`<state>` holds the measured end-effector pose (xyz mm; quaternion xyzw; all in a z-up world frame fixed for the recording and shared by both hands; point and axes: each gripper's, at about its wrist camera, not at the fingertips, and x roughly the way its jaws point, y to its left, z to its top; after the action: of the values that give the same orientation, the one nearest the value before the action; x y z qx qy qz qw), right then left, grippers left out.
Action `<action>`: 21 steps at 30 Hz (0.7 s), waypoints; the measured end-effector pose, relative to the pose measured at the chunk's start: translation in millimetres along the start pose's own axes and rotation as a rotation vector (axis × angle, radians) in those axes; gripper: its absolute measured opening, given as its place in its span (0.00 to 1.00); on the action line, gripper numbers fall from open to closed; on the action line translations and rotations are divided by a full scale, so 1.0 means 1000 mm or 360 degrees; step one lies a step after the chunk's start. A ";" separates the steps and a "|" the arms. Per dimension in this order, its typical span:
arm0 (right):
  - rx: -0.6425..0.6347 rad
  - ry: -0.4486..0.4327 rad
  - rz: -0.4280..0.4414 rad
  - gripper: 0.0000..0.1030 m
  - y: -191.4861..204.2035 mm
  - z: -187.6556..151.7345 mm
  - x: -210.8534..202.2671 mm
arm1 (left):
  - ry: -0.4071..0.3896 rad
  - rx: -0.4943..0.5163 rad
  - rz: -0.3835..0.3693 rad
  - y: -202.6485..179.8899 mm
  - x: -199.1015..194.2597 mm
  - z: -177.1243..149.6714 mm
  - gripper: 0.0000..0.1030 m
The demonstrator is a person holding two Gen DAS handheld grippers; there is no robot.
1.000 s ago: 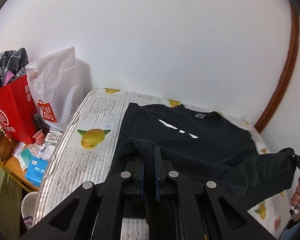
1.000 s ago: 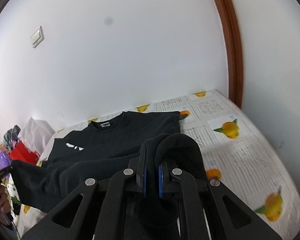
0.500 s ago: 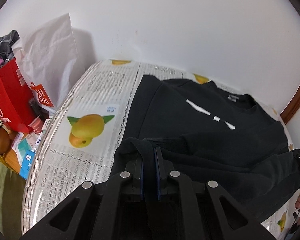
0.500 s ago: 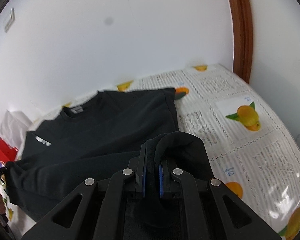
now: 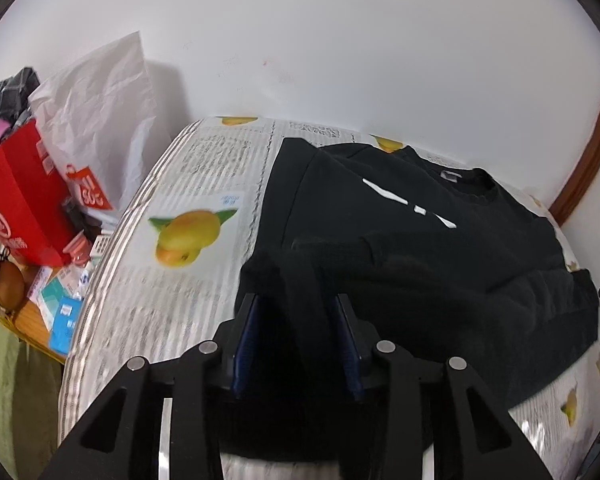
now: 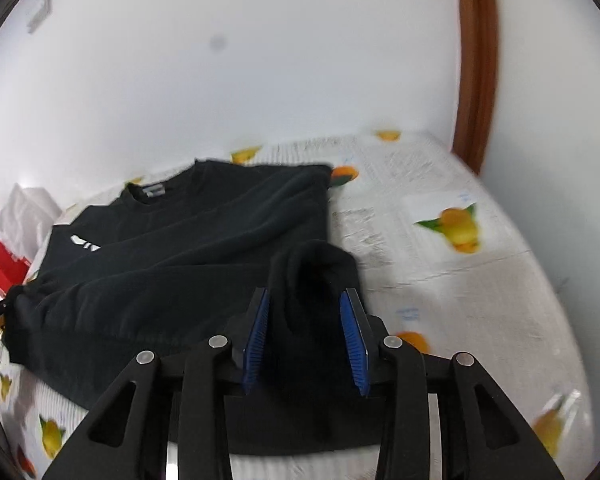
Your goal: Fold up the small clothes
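A black sweatshirt (image 5: 420, 248) with a small white chest mark lies on the fruit-printed bed cover (image 5: 188, 168), its lower part folded up over the body. In the left wrist view my left gripper (image 5: 296, 304) has its jaws opening around the left corner of the fold, and the blue pads stand off the cloth. The right wrist view shows the same sweatshirt (image 6: 204, 232) on the cover (image 6: 440, 288). My right gripper (image 6: 306, 296) is also opening, with the right corner of the fold bunched loosely between its pads.
A red paper bag (image 5: 16, 208) and a white shopping bag (image 5: 100, 112) stand left of the bed, above a low table with small packets (image 5: 60, 300). A white wall runs behind the bed. A brown door frame (image 6: 474, 60) rises at the right end.
Both grippers have sunk toward the bed with the folded-up hem, then parted their jaws from shut on the cloth. The lifted hem now rests on the sweatshirt's body.
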<state>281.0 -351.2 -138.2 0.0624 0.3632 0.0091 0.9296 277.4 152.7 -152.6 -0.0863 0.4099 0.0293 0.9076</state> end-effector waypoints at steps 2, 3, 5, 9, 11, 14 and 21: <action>0.0036 -0.0062 -0.0063 0.37 -0.016 -0.007 -0.021 | -0.0006 -0.0027 -0.0029 0.009 -0.011 -0.011 0.46; 0.0051 -0.0050 -0.0077 0.37 -0.023 -0.010 -0.026 | -0.0011 -0.0040 -0.0033 0.015 -0.016 -0.017 0.48; 0.0068 -0.0003 -0.0081 0.37 -0.032 -0.016 -0.027 | -0.0018 -0.0054 -0.0036 0.023 -0.024 -0.031 0.51; 0.0094 0.0059 -0.0063 0.37 -0.038 -0.033 -0.022 | 0.0035 -0.0073 -0.0015 0.037 -0.023 -0.050 0.51; 0.0103 0.0077 -0.0060 0.37 -0.037 -0.038 -0.016 | 0.0051 -0.0100 -0.0043 0.042 -0.020 -0.051 0.51; 0.0128 0.0118 -0.0045 0.37 -0.037 -0.041 -0.003 | 0.0055 -0.0119 -0.0092 0.045 -0.014 -0.046 0.51; 0.0194 0.0162 -0.0003 0.25 -0.036 -0.037 0.025 | 0.0058 -0.0092 -0.0108 0.037 0.005 -0.044 0.36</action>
<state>273.4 -381.6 -186.7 0.1179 0.4098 -0.0107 0.9045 243.8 181.4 -190.1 -0.1267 0.4223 0.0088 0.8975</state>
